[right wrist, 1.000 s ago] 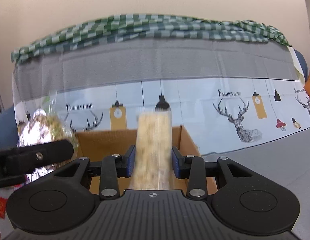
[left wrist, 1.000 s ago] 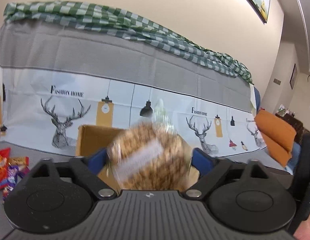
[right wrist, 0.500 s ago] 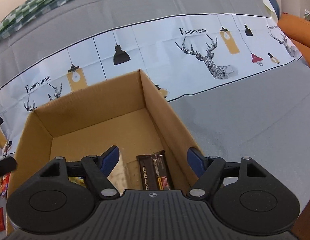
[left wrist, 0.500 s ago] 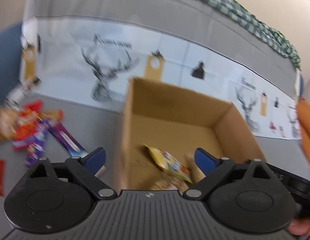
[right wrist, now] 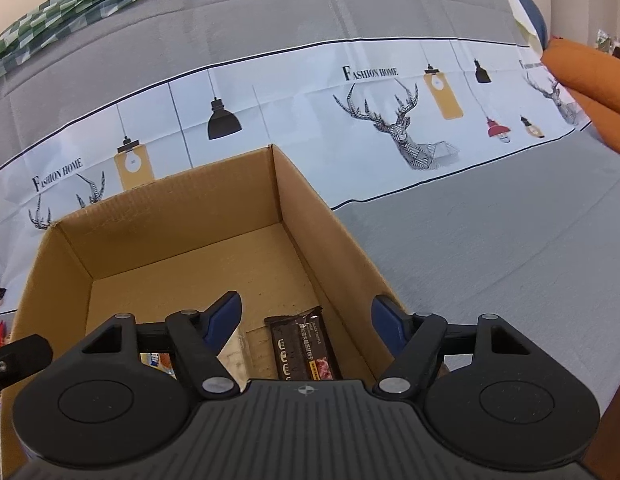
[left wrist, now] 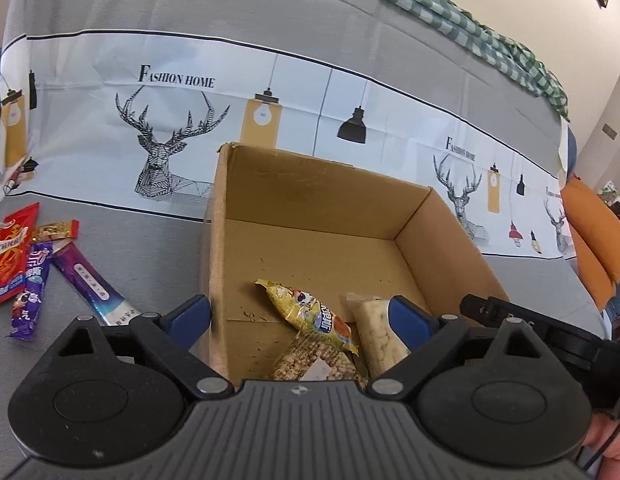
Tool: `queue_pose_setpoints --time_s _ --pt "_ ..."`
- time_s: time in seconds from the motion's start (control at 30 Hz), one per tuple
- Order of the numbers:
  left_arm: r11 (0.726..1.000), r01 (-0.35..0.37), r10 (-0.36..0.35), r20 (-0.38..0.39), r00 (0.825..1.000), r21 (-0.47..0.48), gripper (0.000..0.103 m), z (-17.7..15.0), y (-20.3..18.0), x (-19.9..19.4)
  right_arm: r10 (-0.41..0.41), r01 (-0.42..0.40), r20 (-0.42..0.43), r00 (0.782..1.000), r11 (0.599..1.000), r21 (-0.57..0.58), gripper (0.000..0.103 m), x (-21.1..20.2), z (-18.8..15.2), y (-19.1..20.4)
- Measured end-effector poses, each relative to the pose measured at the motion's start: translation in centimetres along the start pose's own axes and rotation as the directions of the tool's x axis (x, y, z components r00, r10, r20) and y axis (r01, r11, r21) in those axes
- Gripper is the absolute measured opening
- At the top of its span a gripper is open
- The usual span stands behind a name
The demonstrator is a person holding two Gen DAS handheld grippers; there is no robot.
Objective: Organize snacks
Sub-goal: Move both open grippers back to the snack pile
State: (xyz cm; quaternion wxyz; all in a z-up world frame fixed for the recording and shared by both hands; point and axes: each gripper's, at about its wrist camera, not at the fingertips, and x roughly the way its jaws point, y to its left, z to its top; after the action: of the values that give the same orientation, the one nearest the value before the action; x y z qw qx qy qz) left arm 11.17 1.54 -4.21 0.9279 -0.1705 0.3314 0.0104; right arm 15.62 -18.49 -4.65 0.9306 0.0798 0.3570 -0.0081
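Both jaws wide, empty. Left gripper point(left wrist: 299, 316) above yellow packet point(left wrist: 310, 312) and nut bar point(left wrist: 314, 364); right gripper point(right wrist: 305, 318) above chocolate bar point(right wrist: 303, 348), all inside cardboard box point(left wrist: 438, 236). Left of the jaws, loose snacks point(left wrist: 33, 264) apparently remain unsorted.

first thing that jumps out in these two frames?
The open cardboard box fills the middle of both views, with a yellow snack pack and a dark brown bar at its near end. Loose red and purple packets lie left of it; both grippers hover open above.
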Motion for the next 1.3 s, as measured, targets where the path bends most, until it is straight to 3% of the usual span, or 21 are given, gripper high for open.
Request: queue_pose_setpoints --time_s 0.17,0.4,0.6,0.77,0.87,1.0,1.07,1.3 --pt "1.0 0.009 -0.009 0.031 0.999 0.001 0.097 0.2 0.2 -0.6 -0.008 0.009 0.008 1.0 1.0 -0.01 0.078 -0.1 0.0 0.3" --pt "1.0 0.013 -0.015 0.1 0.995 0.015 0.095 0.3 0.7 -1.9 0.033 -0.026 0.084 0.996 0.996 -0.086 0.081 -2.2 0.1 2.6" --pt "0.999 0.053 -0.052 0.104 0.993 -0.009 0.067 0.6 1.8 -2.5 0.068 -0.052 0.112 0.991 0.99 -0.134 0.08 -3.1 0.1 4.6" --pt "0.994 0.077 -0.07 0.09 0.994 -0.076 0.056 0.9 3.7 -3.0 0.085 -0.069 0.112 0.99 0.988 -0.14 0.08 -3.4 0.1 6.1" --pt "0.993 0.057 -0.047 0.092 0.995 -0.108 0.056 0.9 5.1 -3.4 0.108 -0.092 0.11 0.988 0.986 -0.143 0.074 -3.6 0.0 7.2" --pt "0.987 0.017 0.0 0.101 0.995 -0.162 0.056 1.0 7.3 -4.3 0.17 -0.151 0.107 0.98 0.975 -0.16 0.052 -3.8 -0.1 9.0" --pt "0.983 -0.009 0.029 0.104 0.994 -0.182 0.056 1.0 8.5 -4.8 0.198 -0.179 0.101 0.975 0.969 -0.17 0.046 -4.0 -0.3 10.0" --pt "0.961 -0.102 0.127 0.083 0.988 -0.257 0.056 0.5 13.1 -6.1 0.26 -0.235 0.098 0.961 0.948 -0.213 0.044 -4.6 -1.2 14.0"
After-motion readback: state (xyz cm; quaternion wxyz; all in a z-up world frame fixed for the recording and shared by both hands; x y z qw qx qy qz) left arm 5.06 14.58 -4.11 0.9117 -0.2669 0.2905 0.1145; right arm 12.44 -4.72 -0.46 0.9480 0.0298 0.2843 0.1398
